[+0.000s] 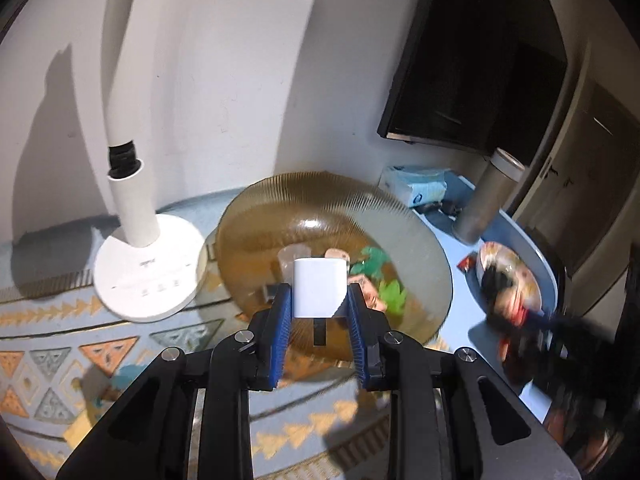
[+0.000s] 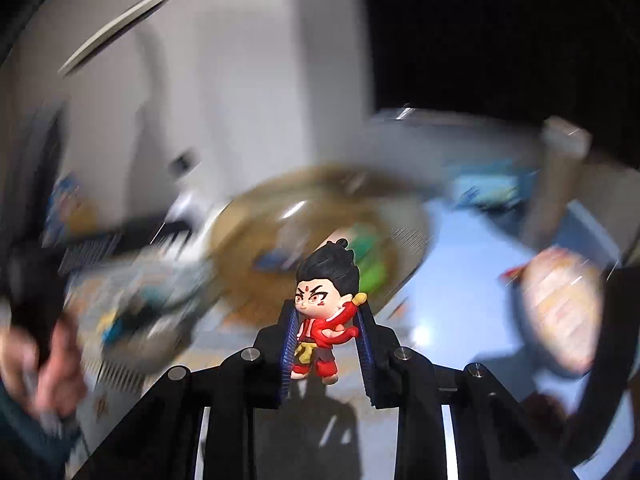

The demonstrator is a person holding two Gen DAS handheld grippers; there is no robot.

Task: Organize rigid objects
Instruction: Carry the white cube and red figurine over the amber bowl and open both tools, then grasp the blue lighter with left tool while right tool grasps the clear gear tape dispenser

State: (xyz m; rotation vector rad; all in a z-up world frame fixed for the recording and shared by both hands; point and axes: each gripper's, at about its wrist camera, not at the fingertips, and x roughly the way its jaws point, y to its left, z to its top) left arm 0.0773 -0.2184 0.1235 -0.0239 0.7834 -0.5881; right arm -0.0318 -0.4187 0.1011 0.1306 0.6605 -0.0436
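Note:
My left gripper [image 1: 319, 300] is shut on a white plug adapter [image 1: 319, 287], held just above the near side of a ribbed amber glass bowl [image 1: 420, 236]. Small items lie in that bowl, among them green toy pieces [image 1: 390, 292]. My right gripper [image 2: 326, 322] is shut on a small figurine [image 2: 326, 308] with black hair and red clothes. It hangs above the blue table, short of the amber bowl [image 2: 248, 240], which is heavily blurred in the right wrist view. A blurred dark shape at the right of the left wrist view may be the right gripper.
A white desk lamp [image 1: 148, 276] stands left of the bowl on a patterned cloth [image 1: 48, 360]. Behind the bowl sit a tissue box [image 1: 416, 188] and a grey cylindrical tumbler [image 1: 486, 200]. A round snack packet [image 1: 508, 276] lies at the right. A person's hand [image 2: 40, 364] shows at the left.

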